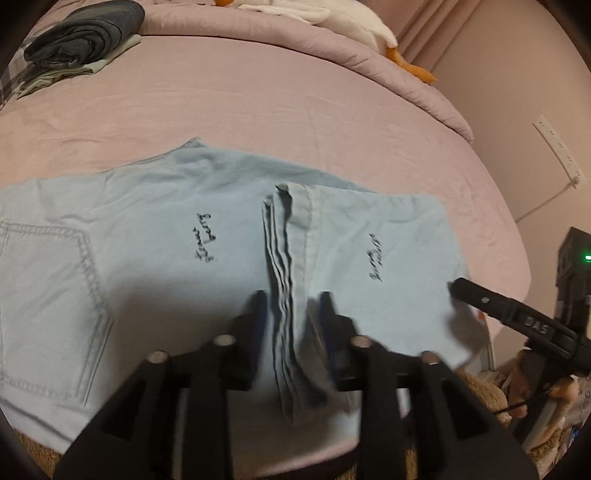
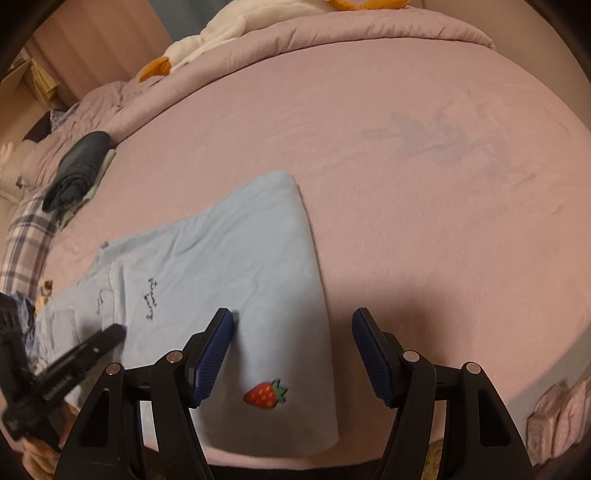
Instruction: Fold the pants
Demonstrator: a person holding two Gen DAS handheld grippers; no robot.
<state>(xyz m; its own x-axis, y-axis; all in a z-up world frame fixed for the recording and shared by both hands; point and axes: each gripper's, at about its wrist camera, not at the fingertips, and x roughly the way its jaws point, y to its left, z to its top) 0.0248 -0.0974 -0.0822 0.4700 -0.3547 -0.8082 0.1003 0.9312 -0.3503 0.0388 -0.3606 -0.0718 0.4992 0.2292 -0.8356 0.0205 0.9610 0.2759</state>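
Observation:
Light blue pants [image 1: 147, 240] lie flat on the pink bed sheet [image 1: 295, 110], back pocket at the left. A leg is folded over them, and its layered hem [image 1: 288, 258] rises as a ridge between the fingers of my left gripper [image 1: 291, 302]. The jaws stand a little wider than the hem, with a slim gap on the left side. In the right wrist view the pants [image 2: 221, 258] show a strawberry patch [image 2: 265, 394] near their folded end. My right gripper [image 2: 291, 328] hovers open there, one finger over the cloth, the other over bare sheet.
Dark folded clothes [image 1: 85, 33] sit on a pale stack at the bed's far left. A rolled pink comforter [image 1: 258, 33] and a white plush toy [image 1: 332, 14] lie along the far side. A power strip [image 1: 557, 147] hangs on the wall beyond the bed's right edge.

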